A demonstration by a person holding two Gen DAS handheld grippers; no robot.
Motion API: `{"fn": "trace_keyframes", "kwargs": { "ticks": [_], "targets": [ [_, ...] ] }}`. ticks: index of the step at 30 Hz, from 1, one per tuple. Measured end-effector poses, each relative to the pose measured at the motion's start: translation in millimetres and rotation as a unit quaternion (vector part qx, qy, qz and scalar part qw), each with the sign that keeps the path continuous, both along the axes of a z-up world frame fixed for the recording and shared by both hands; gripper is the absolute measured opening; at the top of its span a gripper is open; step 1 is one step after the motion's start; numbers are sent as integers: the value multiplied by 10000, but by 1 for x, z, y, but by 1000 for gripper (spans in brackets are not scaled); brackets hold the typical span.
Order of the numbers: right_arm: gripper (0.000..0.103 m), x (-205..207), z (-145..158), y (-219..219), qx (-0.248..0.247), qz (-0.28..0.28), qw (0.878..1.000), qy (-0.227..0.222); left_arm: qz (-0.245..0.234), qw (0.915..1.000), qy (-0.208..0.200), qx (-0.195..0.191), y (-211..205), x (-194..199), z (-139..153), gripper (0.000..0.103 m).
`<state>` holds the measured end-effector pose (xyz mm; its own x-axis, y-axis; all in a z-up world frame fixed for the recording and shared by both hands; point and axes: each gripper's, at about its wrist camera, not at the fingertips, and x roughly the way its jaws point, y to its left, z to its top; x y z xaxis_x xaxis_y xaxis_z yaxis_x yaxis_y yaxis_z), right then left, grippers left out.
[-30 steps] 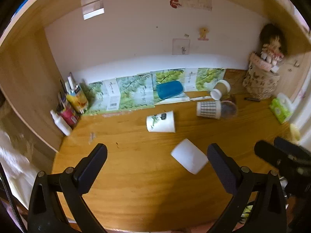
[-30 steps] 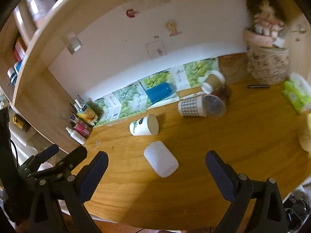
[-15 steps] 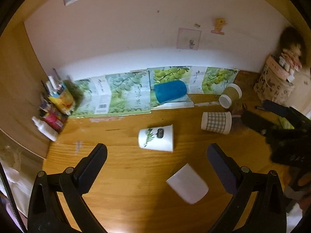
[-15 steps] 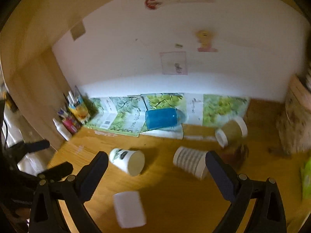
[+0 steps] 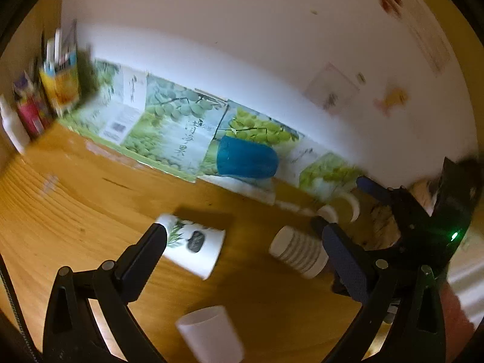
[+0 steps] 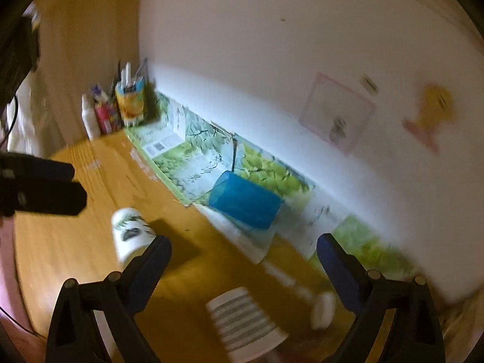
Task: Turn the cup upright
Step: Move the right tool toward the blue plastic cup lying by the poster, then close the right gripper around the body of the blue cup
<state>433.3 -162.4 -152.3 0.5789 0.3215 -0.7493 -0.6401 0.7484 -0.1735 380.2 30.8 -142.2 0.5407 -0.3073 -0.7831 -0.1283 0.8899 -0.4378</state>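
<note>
Several cups lie on their sides on the wooden desk [image 5: 75, 196]. A blue cup [image 5: 246, 161] [image 6: 245, 199] lies by the back wall on green leaflets. A white cup with a leaf print [image 5: 193, 243] [image 6: 131, 231] lies in front. A striped cup [image 5: 299, 252] [image 6: 245, 322] lies to its right. A plain white cup [image 5: 211, 335] lies nearest. My left gripper [image 5: 242, 254] is open and empty above the desk. My right gripper [image 6: 242, 260] is open and empty above the striped cup, facing the blue cup. It also shows at the right of the left wrist view [image 5: 423, 220].
Green grape-print leaflets [image 5: 169, 121] line the white back wall. Bottles and a pen holder [image 6: 121, 106] stand in the back left corner. A brown cup [image 5: 345, 205] lies behind the striped one. The left gripper [image 6: 39, 187] shows at the left of the right wrist view.
Both grippers have moved forward and lower toward the cups and tilted. The right gripper has swung in close over the striped cup. Both stay open.
</note>
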Motion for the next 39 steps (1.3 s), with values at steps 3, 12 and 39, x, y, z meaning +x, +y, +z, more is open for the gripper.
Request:
{"fn": "trace_keyframes", "kwargs": {
  "ticks": [3, 12, 39],
  "targets": [
    [97, 15, -3, 6, -287, 295, 9990, -173, 186, 9994, 33, -278, 3, 11, -11, 103],
    [97, 50, -27, 31, -957, 1266, 9869, -285, 379, 9903, 186, -1326, 14, 42, -44, 103],
    [84, 86, -108, 86, -1816, 1411, 9731, 126, 438, 9803, 417, -1881, 35, 46, -80, 103]
  ]
}}
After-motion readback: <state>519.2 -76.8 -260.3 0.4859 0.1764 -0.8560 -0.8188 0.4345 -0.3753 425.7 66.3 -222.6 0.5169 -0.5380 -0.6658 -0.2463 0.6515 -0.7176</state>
